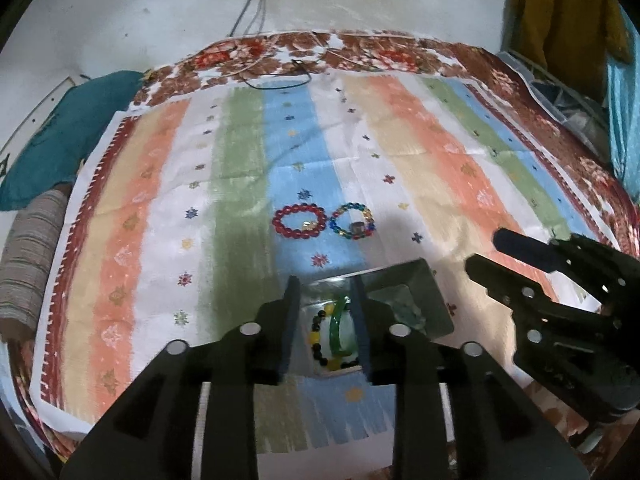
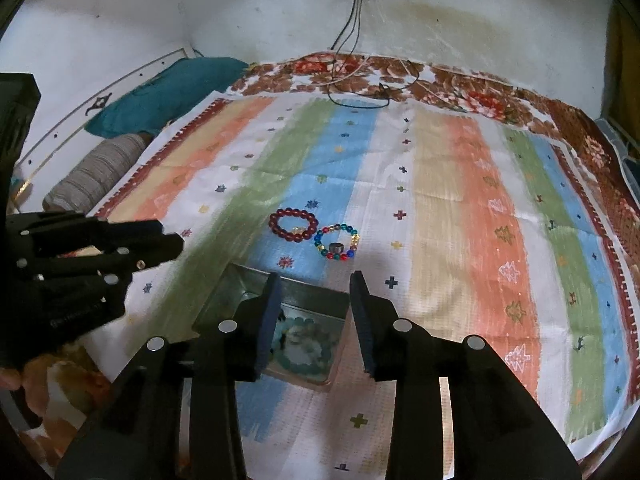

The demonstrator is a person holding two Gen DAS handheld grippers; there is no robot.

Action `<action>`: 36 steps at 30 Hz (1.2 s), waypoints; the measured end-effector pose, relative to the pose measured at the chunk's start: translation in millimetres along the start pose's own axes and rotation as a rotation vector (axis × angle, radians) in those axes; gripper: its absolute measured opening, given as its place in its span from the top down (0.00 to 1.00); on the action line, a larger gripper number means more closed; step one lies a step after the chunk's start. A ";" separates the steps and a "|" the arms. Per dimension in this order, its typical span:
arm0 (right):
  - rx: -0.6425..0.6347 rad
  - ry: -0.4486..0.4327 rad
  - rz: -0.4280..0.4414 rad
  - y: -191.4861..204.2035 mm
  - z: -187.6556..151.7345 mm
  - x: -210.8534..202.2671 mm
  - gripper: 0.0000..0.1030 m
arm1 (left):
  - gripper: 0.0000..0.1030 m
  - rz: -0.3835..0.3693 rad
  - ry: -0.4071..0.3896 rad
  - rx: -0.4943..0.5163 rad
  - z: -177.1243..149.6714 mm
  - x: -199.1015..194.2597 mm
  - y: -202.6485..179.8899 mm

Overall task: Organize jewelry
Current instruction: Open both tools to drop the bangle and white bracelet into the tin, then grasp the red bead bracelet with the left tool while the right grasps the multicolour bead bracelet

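A small metal box point(image 1: 424, 280) sits on the striped cloth near me. It holds a green bangle point(image 1: 338, 326), a yellow-and-black bead bracelet point(image 1: 316, 340) and a teal bead bracelet point(image 2: 306, 354). Beyond the box point(image 2: 240, 284) lie a red bead bracelet point(image 1: 298, 222) point(image 2: 294, 224) and a multicoloured bead bracelet point(image 1: 352, 222) point(image 2: 337, 242) with a dark ring point(image 2: 335, 247) inside it. My left gripper point(image 1: 325, 290) hovers over the box, open, nothing pressed between its pads. My right gripper point(image 2: 315, 284) also hangs open over the box. Each gripper shows in the other's view: right gripper point(image 1: 484, 252), left gripper point(image 2: 172, 236).
The striped cloth point(image 2: 460, 220) covers a floral bedspread point(image 1: 600, 184). A teal pillow point(image 2: 160, 92) and a striped bolster point(image 2: 96, 176) lie at the left edge. Cables point(image 2: 352, 92) trail from a wall socket onto the far end. A clear plastic container point(image 1: 560, 96) stands at the far right.
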State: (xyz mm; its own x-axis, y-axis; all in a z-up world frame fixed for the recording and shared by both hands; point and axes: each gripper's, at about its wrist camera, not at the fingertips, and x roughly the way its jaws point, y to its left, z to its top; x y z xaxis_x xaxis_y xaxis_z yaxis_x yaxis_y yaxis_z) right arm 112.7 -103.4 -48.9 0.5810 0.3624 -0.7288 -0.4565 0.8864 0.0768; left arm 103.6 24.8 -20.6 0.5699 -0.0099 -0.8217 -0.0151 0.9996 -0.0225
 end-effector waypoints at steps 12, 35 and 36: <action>0.052 0.046 -0.030 -19.9 19.6 26.6 0.41 | 0.48 0.055 0.069 -0.120 28.6 38.4 30.3; 0.073 0.121 -0.105 -40.3 45.2 94.8 0.25 | 0.35 0.128 0.183 -0.156 65.0 137.4 45.7; 0.073 0.126 -0.107 -41.0 45.9 98.6 0.25 | 0.35 0.127 0.188 -0.164 66.0 141.6 47.7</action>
State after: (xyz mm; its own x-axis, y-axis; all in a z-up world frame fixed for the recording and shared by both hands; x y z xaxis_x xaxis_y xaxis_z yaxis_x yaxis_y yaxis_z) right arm 219.6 -90.8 -92.6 0.5321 0.2302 -0.8148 -0.3437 0.9382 0.0406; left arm 237.8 72.8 -100.4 0.3928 0.0950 -0.9147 -0.2176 0.9760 0.0079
